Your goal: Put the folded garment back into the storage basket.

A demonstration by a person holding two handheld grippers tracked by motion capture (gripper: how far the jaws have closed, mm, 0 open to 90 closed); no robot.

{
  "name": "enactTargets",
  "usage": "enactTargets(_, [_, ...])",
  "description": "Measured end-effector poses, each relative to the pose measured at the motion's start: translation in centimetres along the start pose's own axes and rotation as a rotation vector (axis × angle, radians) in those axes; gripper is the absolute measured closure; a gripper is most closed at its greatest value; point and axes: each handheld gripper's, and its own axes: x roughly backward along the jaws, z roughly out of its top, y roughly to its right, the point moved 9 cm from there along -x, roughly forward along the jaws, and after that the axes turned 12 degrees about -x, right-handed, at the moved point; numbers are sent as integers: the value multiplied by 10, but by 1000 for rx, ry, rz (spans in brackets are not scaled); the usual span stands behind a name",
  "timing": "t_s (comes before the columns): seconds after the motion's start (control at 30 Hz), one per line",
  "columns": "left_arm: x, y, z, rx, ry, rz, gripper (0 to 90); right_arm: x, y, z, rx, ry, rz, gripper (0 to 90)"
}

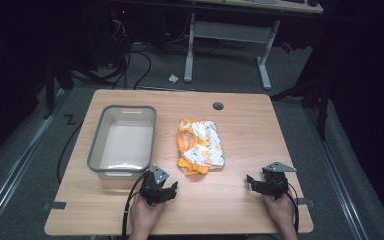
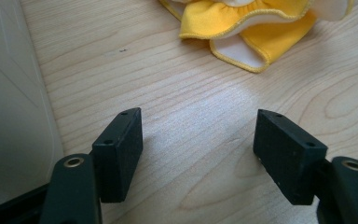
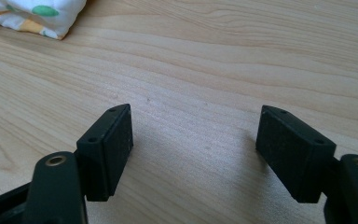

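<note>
Near the desk's [image 1: 240, 107] left edge stands the grey bin [image 1: 123, 140], empty, likely waiting to receive something. Your left gripper [image 1: 166, 189] rests by the near edge just beside the bin's near corner, jaws released with only bare wood between them. The crumpled yellow-and-white cloth [image 1: 200, 146] lies mid-desk, untouched, within reach of both tongs. Your right gripper [image 1: 260, 184] sits toward the near right corner, likewise released and empty.
</note>
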Motion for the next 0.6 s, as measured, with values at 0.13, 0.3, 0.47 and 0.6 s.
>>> enactTargets(0.13, [0, 0, 0, 0, 0, 0, 330, 0, 0, 0, 0, 0, 0, 275])
enactTargets(0.3, [0, 0, 0, 0, 0, -1, 330, 0, 0, 0, 0, 0, 0, 275])
enactTargets(0.47, [0, 0, 0, 0, 2, -1, 327, 0, 0, 0, 0, 0, 0, 275])
enactTargets(0.6, [0, 1, 0, -2, -2, -4, 318, 0, 0, 0, -1, 0, 0, 275])
